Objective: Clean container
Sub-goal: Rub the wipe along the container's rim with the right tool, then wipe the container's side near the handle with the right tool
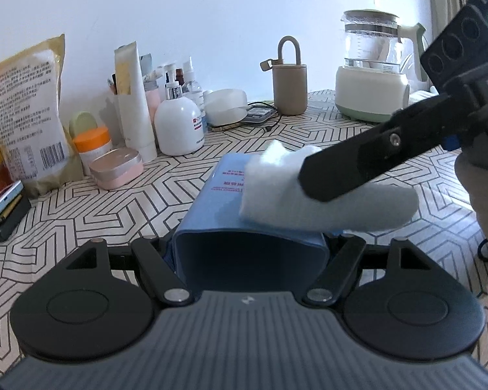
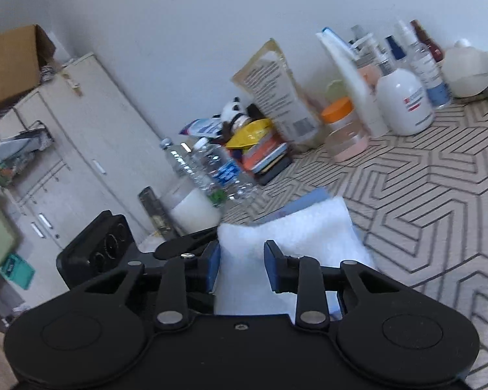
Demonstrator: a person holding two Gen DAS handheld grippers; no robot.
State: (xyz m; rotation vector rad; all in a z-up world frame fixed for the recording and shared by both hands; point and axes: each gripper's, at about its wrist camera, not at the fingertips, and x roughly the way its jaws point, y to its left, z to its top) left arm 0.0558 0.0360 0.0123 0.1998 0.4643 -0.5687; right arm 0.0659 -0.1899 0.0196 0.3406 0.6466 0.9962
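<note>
your left claw (image 1: 249,253) pinches the blue box (image 1: 224,195), long axis running near to far, while your right claw (image 2: 242,266) pinches the cloth (image 2: 296,230) on its top face.

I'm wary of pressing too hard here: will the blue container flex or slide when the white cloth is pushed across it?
The blue container is probably light and thin-walled, since its open mouth looks hollow, so firm pressure may flex it. The left gripper clamps its sides, so sliding seems unlikely. The white cloth drapes limply from the right gripper, so it should conform.
</note>
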